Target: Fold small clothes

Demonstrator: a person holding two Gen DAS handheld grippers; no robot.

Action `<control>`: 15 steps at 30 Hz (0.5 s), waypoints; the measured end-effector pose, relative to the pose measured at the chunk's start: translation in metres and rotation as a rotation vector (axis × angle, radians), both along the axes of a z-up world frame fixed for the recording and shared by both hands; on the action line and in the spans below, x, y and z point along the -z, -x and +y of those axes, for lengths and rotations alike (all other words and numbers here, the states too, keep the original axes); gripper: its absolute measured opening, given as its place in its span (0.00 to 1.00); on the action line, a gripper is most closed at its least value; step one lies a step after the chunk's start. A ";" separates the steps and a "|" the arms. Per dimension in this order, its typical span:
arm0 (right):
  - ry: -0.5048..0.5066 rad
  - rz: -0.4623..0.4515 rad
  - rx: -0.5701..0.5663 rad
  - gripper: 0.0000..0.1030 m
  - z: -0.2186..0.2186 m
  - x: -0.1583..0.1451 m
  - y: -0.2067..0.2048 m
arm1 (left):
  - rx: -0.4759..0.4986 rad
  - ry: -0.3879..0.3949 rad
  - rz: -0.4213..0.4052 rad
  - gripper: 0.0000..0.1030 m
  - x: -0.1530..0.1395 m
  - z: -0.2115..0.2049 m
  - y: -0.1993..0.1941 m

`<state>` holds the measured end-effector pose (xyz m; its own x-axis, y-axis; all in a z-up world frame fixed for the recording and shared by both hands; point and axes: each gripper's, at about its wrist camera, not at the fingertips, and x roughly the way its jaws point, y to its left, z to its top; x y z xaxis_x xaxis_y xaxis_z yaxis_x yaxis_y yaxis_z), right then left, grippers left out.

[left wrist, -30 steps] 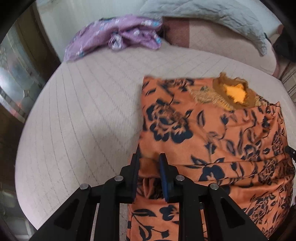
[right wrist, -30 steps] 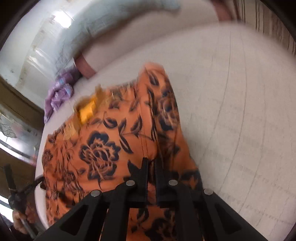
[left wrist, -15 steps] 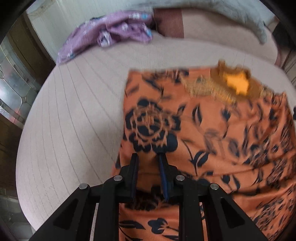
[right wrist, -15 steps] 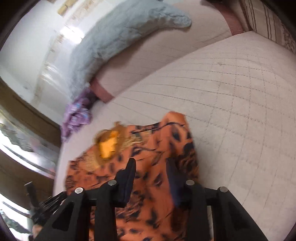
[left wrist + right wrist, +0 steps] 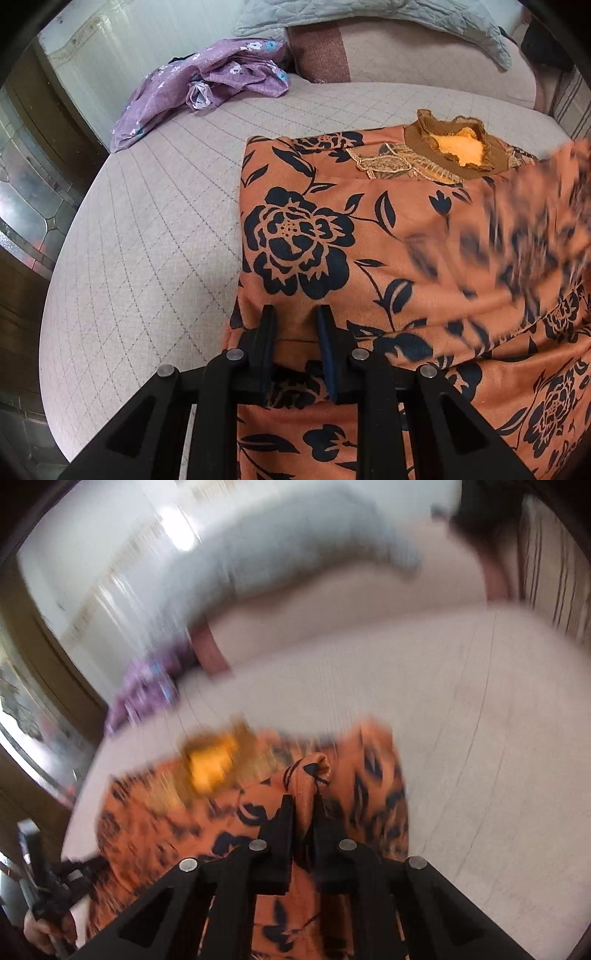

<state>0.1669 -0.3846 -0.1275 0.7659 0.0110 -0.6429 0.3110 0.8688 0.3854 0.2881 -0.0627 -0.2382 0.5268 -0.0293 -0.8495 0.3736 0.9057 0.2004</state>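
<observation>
An orange garment with dark blue flowers (image 5: 369, 236) lies on the quilted bed, its brown ruffled collar (image 5: 454, 144) at the far side. My left gripper (image 5: 293, 314) sits over the garment's near left edge with its jaws a little apart and cloth between them. My right gripper (image 5: 303, 805) is shut on a bunched fold of the same garment (image 5: 306, 775) and holds it lifted; that view is blurred. The lifted cloth shows blurred at the right of the left wrist view (image 5: 535, 206).
A crumpled purple floral garment (image 5: 207, 85) lies at the bed's far left. A grey quilted pillow (image 5: 388, 18) and a pink bolster (image 5: 424, 62) line the headboard side. The bed's left edge (image 5: 55, 295) drops beside a dark wood and glass panel.
My right gripper opened half a second ago and has shut on a fold of the orange garment, lifting it. My left gripper slid forward along the left edge and its jaws widened slightly.
</observation>
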 end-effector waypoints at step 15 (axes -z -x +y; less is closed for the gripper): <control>-0.120 0.154 0.171 0.47 -0.040 0.024 0.012 | 0.000 -0.011 -0.049 0.23 -0.012 0.000 0.016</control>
<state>0.1545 -0.4242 -0.1514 0.6561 -0.0263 -0.7542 0.5123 0.7494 0.4195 0.2717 -0.0625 -0.2266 0.5679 -0.0199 -0.8229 0.3632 0.9032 0.2288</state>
